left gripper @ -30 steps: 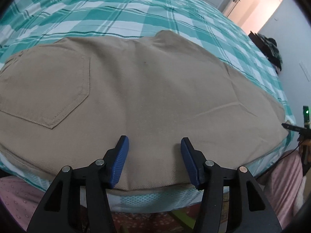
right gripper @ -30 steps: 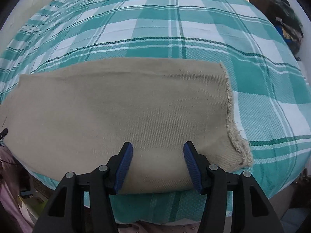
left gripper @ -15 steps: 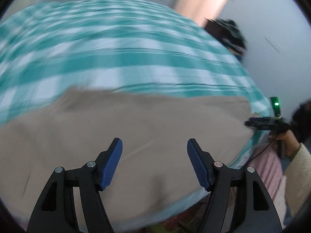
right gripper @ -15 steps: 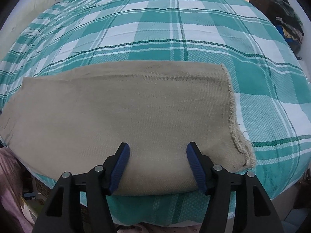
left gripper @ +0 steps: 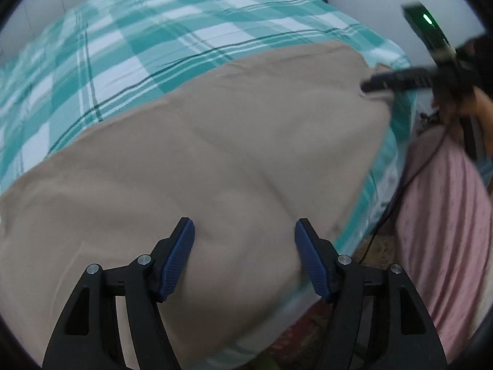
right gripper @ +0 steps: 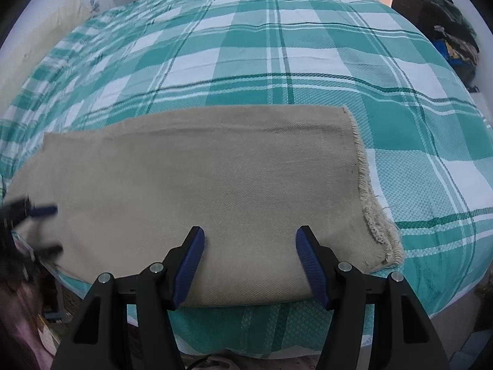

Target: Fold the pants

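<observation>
Both tongs, left gripper (left gripper: 243,257) and right gripper (right gripper: 249,262), hung open and empty over the soft, limp khaki pants (right gripper: 197,172), best pinched at the frayed hem (right gripper: 374,215).

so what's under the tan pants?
The teal plaid bedspread lies under the pants, showing on every side. Whatever sits directly beneath the cloth is covered.
</observation>
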{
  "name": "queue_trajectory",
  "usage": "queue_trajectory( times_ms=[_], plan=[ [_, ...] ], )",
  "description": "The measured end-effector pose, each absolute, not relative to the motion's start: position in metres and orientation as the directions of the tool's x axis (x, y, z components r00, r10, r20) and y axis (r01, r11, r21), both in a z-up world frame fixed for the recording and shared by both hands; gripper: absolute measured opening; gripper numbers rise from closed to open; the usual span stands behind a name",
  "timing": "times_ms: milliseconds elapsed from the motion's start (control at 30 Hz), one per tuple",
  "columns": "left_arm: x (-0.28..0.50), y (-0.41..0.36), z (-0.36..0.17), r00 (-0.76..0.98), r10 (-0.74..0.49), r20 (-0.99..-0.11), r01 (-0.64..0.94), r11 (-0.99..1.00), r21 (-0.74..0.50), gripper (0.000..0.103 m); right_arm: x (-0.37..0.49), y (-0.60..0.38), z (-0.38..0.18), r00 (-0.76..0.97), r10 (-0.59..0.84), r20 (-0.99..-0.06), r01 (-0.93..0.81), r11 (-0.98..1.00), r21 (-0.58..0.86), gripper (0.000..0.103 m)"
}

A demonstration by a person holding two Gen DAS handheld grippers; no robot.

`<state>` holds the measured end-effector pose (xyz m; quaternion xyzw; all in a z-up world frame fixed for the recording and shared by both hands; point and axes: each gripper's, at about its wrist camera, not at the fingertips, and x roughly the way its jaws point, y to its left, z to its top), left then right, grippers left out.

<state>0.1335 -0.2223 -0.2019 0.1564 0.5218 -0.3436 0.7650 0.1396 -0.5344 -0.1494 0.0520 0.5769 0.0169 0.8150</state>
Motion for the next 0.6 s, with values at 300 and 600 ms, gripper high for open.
queue_trajectory(
  times_ms=[300, 600],
  plan=[
    [0.130, -0.214, -0.204, 0.221, -0.398, -0.890, 0.653, 0.739, -0.168, 0.071, 0.088, -0.618, -0.112, 0.611, 0.254, -0.750, 0.369, 0.747, 0.553, 0.062],
    [0.133, -0.213, -0.208, 0.224, -0.420, -0.879, 0.628, 0.752, -0.200, 0.072, 0.081, -0.620, -0.142, 0.486, 0.395, -0.779, 0.489, 0.616, 0.618, 0.062]
  ],
)
